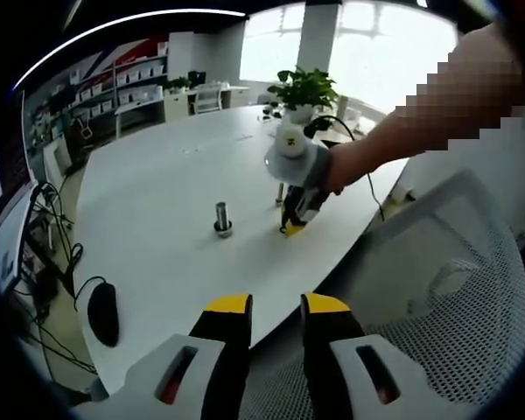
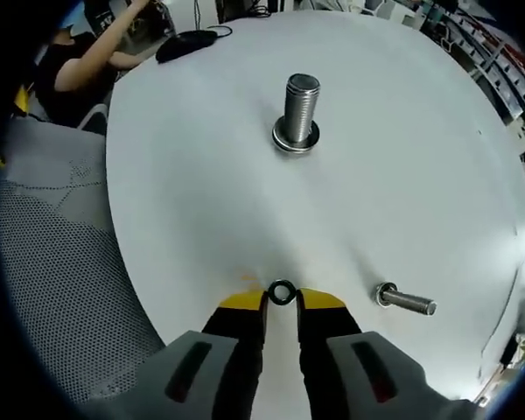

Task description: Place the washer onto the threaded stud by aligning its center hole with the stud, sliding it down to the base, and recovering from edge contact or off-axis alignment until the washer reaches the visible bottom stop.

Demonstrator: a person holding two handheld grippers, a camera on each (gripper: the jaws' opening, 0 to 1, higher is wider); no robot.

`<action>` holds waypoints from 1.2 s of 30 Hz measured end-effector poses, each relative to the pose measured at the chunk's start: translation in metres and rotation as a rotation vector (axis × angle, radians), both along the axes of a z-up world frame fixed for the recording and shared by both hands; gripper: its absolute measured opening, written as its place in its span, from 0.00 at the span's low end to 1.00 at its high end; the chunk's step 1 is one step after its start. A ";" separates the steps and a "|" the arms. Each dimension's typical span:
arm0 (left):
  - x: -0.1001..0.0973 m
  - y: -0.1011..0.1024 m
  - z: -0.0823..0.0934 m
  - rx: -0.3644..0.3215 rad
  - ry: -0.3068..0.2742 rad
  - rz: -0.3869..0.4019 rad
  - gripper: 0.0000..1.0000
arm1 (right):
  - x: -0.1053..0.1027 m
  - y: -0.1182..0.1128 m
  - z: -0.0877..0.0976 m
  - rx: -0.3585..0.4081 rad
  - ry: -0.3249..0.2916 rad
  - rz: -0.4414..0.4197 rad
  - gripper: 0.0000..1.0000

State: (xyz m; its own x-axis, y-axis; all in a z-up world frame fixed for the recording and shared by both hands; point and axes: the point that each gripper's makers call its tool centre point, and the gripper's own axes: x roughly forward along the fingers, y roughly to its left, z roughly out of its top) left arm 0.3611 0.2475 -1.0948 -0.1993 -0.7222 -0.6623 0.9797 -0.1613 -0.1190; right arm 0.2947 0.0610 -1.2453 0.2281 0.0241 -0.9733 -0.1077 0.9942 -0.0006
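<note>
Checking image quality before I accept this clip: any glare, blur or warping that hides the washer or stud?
Left gripper view: windows blown out, table edge bowed by fisheye, stud small and soft. Right gripper view: even light, stud sharp, washer clear between the right tool's tips.

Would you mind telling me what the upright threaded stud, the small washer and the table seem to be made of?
Threaded stud: probably steel, grey with bright glints on its threads. Washer, held at the right gripper jaw tips: likely metal, a dark thin ring with a slight sheen. Table: smooth white matte top, perhaps laminate; its core cannot be told.
</note>
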 end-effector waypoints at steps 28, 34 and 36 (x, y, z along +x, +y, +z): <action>-0.001 0.000 0.001 -0.006 0.004 -0.007 0.20 | -0.001 0.003 0.006 -0.082 -0.019 -0.079 0.14; -0.001 0.000 0.002 -0.010 0.003 -0.005 0.20 | -0.002 0.005 0.007 -0.097 -0.042 -0.084 0.14; 0.000 0.000 0.001 -0.010 0.004 -0.004 0.20 | 0.000 0.003 0.006 -0.104 -0.036 -0.062 0.14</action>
